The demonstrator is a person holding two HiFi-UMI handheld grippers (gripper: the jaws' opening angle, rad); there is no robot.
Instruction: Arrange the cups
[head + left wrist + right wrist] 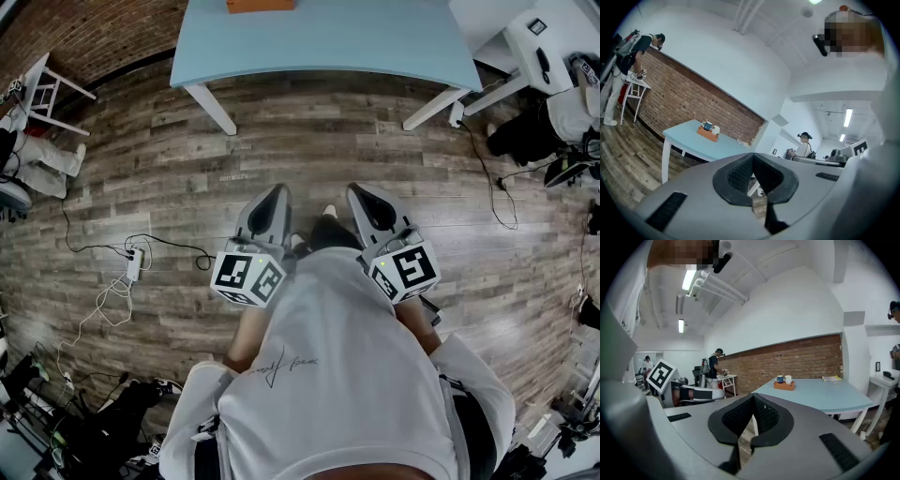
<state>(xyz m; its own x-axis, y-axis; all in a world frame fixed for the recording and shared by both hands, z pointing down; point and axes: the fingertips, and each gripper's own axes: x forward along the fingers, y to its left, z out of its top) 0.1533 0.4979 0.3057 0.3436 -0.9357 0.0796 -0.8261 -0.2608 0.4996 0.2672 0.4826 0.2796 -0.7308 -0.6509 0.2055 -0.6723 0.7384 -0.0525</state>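
White T-shirt (pixel 356 394), script print (pixel 281 361); grey left claw (pixel 275 195), right claw (pixel 359 194), black-white marker cubes (pixel 248 277).

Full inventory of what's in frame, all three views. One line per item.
table: 1, light blue top, white legs, ahead by the brick wall
tray: 1, orange-brown, on the table
blue cup: 1, on the tray
white cup: 1, on the tray beside the blue cup
power strip: 1, white, with cables, on the wood floor at left
side table: 1, white, by the brick wall
bystanders: at least 2, one at the side table, one further back
left hand-held gripper: grey, shut, empty, over the floor
right hand-held gripper: grey, shut, empty, beside the left
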